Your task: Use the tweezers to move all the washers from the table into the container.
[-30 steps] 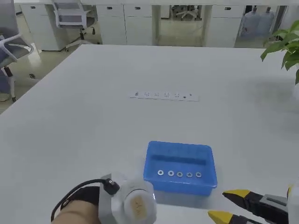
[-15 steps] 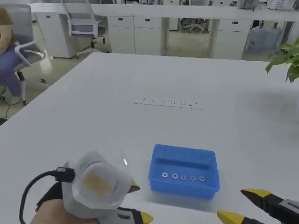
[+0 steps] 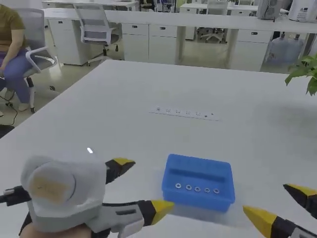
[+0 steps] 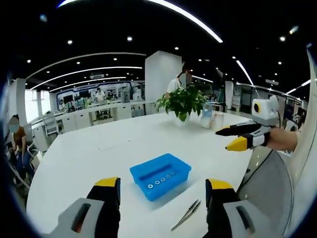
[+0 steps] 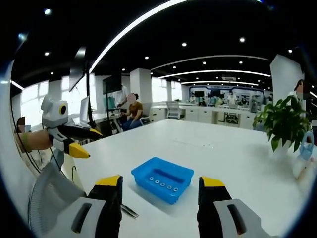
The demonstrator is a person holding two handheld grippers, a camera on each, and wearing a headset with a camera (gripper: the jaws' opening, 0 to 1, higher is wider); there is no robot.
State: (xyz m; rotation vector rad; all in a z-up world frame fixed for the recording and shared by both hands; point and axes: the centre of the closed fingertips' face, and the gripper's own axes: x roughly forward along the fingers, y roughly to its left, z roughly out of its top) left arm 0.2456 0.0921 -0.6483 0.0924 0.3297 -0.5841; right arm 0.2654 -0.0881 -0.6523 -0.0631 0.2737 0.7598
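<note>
Both claws hang over the white table (image 3: 124, 109) and both are wide open. Your left gripper (image 3: 141, 186) spreads its yellow tips with nothing between them, and your right gripper (image 3: 277, 204) does the same off to its right, well apart from it. Closest in, the tweezers (image 4: 187, 214) lie flat on the table, just ahead of your left claw and nearer its right jaw. From your right claw they sit low beside its left jaw, and neither claw touches them. A little farther ahead is the blue container (image 3: 198, 184), sitting between your two claws and framed squarely between the jaws in each gripper view. And there are the washers (image 3: 197, 188), five of them in a neat straight row across the container's floor. Push on past the container and you reach a strip of sockets (image 3: 185, 113) set flush in the tabletop, straight ahead of both claws. Far out beyond your right claw, a leafy plant (image 3: 304, 74) leans in at the table's edge. Beyond the table, far off your left claw's side, an office chair (image 3: 96, 29) stands empty and a seated person (image 3: 10, 44) sits beside it.
</note>
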